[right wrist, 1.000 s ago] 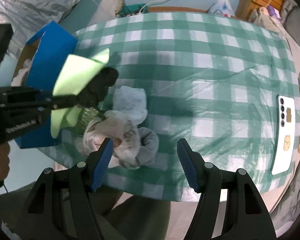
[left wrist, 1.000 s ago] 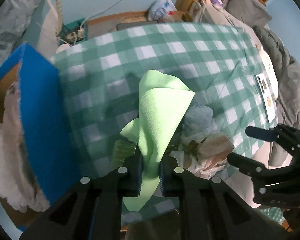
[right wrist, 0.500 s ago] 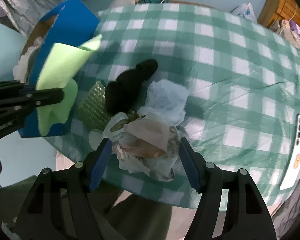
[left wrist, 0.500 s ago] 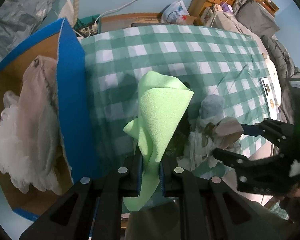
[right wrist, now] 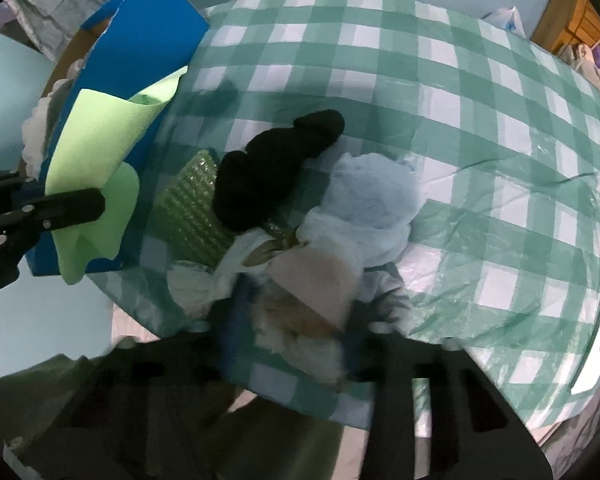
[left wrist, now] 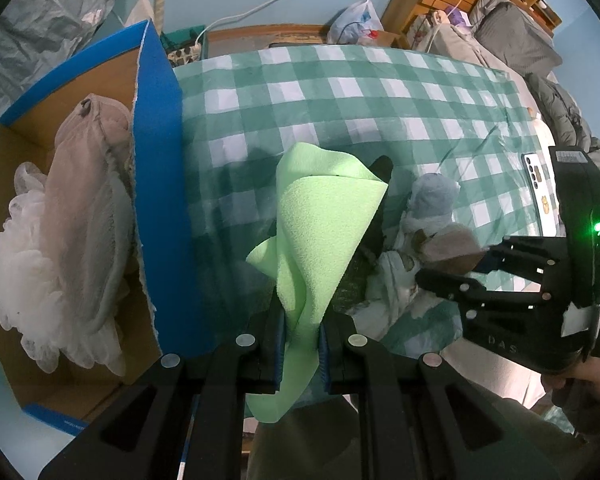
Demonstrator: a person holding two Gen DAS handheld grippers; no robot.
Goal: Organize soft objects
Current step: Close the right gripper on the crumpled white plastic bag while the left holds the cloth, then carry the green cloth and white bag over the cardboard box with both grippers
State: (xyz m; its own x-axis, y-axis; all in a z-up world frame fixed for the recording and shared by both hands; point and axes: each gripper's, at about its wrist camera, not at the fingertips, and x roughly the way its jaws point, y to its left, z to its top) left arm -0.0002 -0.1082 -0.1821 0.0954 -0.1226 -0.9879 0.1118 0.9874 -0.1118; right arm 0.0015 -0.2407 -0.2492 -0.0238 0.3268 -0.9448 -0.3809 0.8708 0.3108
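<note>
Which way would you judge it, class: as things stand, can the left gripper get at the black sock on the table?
Probably not. The left gripper is shut on the green cloth, so its jaws are taken. The black sock itself lies uncovered on the checked tablecloth, beside the pile.

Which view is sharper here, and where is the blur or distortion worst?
Left wrist view: sharp, dim bluish light, fisheye bends the checked tablecloth; the green cloth is crisp. Right wrist view: the right tool smears with motion blur as it closes around the beige cloth.
</note>
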